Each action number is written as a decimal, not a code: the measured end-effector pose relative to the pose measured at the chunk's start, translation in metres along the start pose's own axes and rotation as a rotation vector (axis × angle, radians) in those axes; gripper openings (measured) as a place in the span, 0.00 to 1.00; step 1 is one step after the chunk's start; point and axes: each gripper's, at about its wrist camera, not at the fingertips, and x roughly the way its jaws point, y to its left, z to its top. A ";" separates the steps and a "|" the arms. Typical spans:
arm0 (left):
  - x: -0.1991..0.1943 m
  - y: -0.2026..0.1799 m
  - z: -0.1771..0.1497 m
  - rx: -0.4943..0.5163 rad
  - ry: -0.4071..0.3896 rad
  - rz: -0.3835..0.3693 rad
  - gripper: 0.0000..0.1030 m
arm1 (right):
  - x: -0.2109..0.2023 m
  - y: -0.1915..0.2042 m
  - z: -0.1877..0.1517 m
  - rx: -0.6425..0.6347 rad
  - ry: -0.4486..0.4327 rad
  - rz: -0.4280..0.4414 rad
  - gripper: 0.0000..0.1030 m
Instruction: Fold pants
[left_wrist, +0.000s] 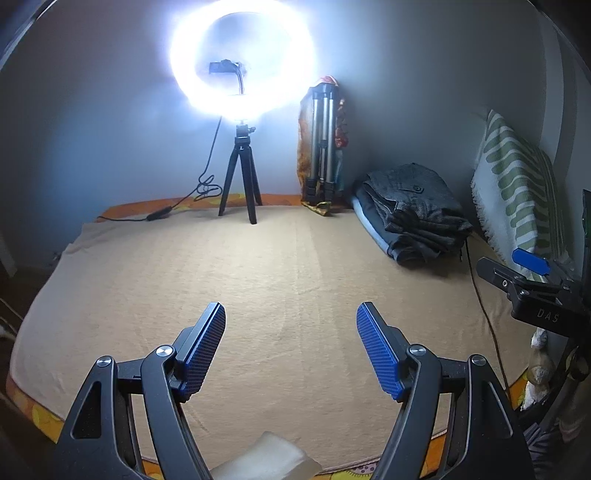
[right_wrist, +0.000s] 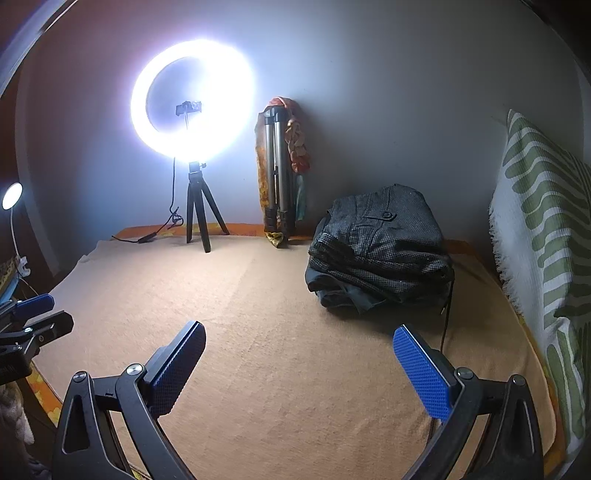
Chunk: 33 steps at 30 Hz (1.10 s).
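Observation:
A stack of folded dark grey pants (left_wrist: 413, 210) (right_wrist: 380, 254) lies at the back right of the tan blanket (left_wrist: 280, 280) (right_wrist: 280, 314); the top pair shows a buttoned pocket. My left gripper (left_wrist: 291, 314) hovers open over the bare blanket near its front edge, nothing between its blue pads. My right gripper (right_wrist: 299, 332) is also open and empty, with the stack just beyond its right fingertip (right_wrist: 406, 341). The right gripper's body (left_wrist: 532, 284) shows at the right edge of the left wrist view. The left gripper's body (right_wrist: 33, 325) shows at the left edge of the right wrist view.
A lit ring light on a small black tripod (left_wrist: 240, 177) (right_wrist: 199, 206) stands at the back. A folded silver tripod (left_wrist: 323, 147) (right_wrist: 277, 173) leans on the wall. A green-striped pillow (left_wrist: 517, 184) (right_wrist: 543, 229) lines the right side. A black cable (left_wrist: 484, 306) runs past the stack.

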 end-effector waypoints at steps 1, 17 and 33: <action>-0.001 0.000 0.000 0.002 -0.001 0.002 0.72 | 0.000 0.001 0.000 -0.002 0.002 -0.001 1.00; -0.003 0.000 0.002 0.007 -0.006 0.002 0.72 | 0.002 0.000 -0.003 -0.001 0.002 -0.001 1.00; -0.004 0.002 0.001 0.007 -0.007 0.003 0.72 | 0.003 0.003 -0.007 -0.001 0.016 0.000 1.00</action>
